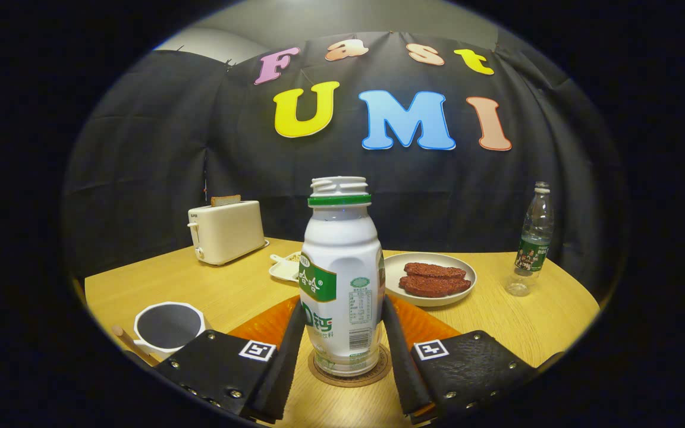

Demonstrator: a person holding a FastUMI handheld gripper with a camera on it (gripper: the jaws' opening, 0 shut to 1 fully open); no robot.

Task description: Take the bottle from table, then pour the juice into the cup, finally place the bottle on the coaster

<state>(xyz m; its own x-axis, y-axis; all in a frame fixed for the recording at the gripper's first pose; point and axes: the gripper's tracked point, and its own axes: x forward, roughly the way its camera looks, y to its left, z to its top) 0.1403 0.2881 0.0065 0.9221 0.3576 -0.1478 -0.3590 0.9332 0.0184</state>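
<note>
Gripper view has my gripper (342, 339) closed on the lower body of the uncapped white bottle (342, 261), which stands on the coaster (349, 377); it looks light, smooth, slightly squashy plastic, so I judge a low, gentle hold best.

The bottle (342, 279) is seated upright on the coaster (349, 375), flanked by the gripper (342, 345) fingers. The cup (168, 328) is set left; the plate (430, 279) behind right; the toaster (225, 230) behind left.
</note>
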